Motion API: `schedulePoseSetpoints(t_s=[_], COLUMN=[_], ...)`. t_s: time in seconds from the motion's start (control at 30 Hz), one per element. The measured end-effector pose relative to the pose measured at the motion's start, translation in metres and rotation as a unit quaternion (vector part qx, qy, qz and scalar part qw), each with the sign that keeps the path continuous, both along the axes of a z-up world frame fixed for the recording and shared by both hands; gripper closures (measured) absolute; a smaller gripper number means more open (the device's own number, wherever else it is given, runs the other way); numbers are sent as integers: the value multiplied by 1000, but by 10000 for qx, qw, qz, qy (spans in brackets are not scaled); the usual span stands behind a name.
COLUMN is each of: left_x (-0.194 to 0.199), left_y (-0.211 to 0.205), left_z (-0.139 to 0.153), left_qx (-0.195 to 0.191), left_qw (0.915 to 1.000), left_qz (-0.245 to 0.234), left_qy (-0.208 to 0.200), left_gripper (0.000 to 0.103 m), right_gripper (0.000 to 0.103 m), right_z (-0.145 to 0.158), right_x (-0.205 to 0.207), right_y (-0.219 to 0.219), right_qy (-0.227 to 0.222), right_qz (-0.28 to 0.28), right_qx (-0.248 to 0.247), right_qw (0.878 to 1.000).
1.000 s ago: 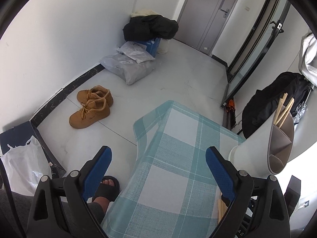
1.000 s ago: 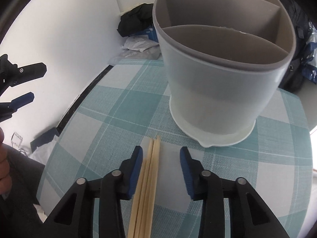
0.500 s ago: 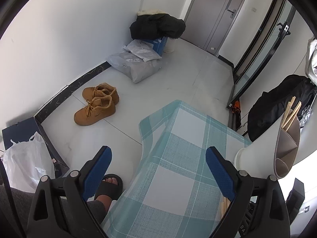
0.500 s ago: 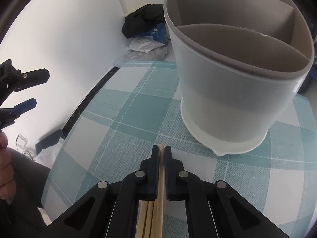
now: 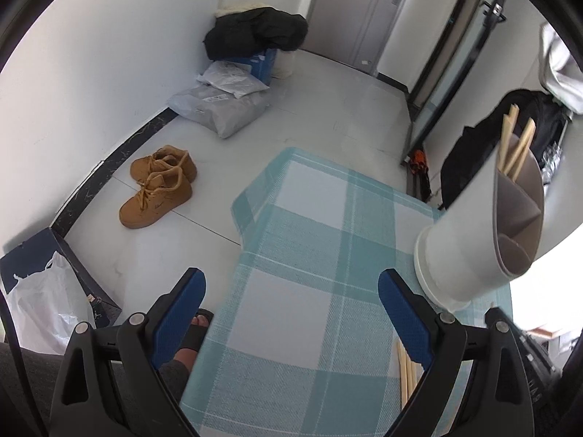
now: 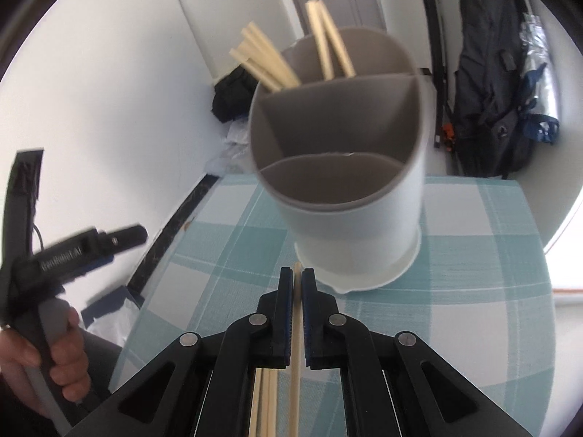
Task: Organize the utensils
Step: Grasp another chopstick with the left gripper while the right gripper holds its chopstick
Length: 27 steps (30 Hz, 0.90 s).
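My right claw (image 6: 297, 284) is pinched nearly shut on a single wooden chopstick (image 6: 296, 357), which runs straight back between the blue pads (image 6: 287, 302) toward my wrist, its tip poking just past the fingertips. Beneath the claw, a little to the left of the held stick, more loose chopsticks (image 6: 266, 400) lie on the tablecloth (image 6: 473, 291), a teal and white check.

Straight ahead of the fingertips and very near stands the utensil holder (image 6: 349, 225), a pale grey tub with a white base and three compartments. The two far compartments hold upright chopsticks (image 6: 328, 40); the near one, facing my claw, shows only its bare inner wall.

My left claw (image 5: 291, 309) is spread wide and grips nothing. It hovers over the left edge of the cloth, with the holder off to its right, just beyond the right finger (image 5: 404, 317). The ends of the loose chopsticks show below that finger.

On the floor beyond lie tan boots (image 5: 156, 185), grey parcels (image 5: 222, 105) and a black jacket (image 5: 255, 32).
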<state>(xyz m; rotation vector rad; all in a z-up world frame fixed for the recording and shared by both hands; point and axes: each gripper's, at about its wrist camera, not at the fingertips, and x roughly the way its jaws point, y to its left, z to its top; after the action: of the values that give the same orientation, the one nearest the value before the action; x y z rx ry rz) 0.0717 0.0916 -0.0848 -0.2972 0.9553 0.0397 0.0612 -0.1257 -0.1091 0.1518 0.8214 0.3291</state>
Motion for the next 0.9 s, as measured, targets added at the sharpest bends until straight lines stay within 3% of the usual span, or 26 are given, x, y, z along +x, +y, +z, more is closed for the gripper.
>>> schedulePoseSetpoints(t_s=[0.23, 0.4, 0.6, 0.8, 0.9], left_x=[-4, -12, -18, -21, -20], left_y=[-30, -52, -69, -84, -83], left_z=[-16, -15, -25, -32, -33], left_qx=[246, 658, 663, 956, 861], left_qw=[9982, 9954, 9925, 9853, 9852], left_qz=[-404, -628, -825, -1130, -1134], left_qy=[364, 303, 618, 849, 949], left_gripper=[10, 10, 10, 10, 10], right_gripper=[99, 99, 99, 99, 99], right_z=[4, 12, 20, 23, 20], right_x=[-13, -20, -31, -35, -36], right_y=[-38, -64, -94, -118, -125], right_qy=[-118, -273, -478, -559, -565], right_qz=[-559, -848, -1173, -1536, -1631], right_qx=[386, 672, 995, 1320, 1364], right_qw=[9976, 9938, 9869, 9777, 9755])
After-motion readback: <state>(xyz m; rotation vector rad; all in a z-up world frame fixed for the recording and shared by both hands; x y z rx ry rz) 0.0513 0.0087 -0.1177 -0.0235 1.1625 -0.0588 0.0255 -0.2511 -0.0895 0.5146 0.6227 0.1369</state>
